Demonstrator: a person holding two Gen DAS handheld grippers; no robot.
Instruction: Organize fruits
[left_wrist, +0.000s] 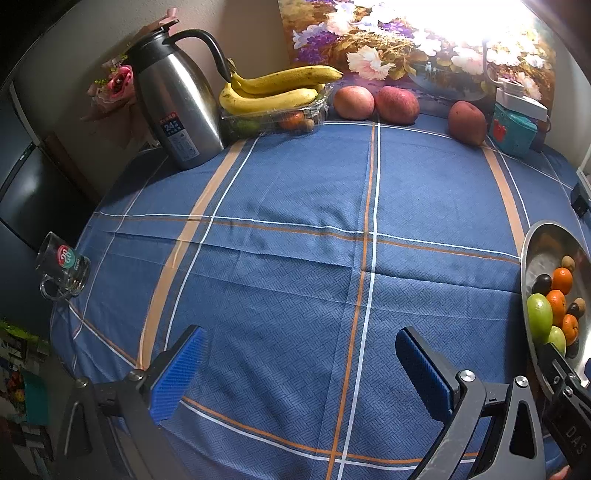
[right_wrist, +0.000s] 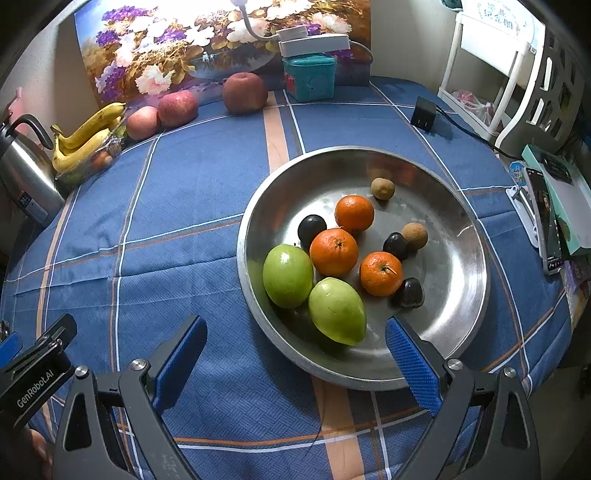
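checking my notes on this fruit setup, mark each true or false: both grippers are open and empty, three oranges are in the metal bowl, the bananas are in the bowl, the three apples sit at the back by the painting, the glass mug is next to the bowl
1. Both the left gripper and right gripper are open and empty. True.
2. Three oranges lie in the metal bowl. True.
3. The bananas are in the bowl. False: they rest on a clear plastic tray beside the steel jug.
4. Three apples sit at the back by the painting. True.
5. The glass mug is next to the bowl. False: it stands at the opposite table edge.
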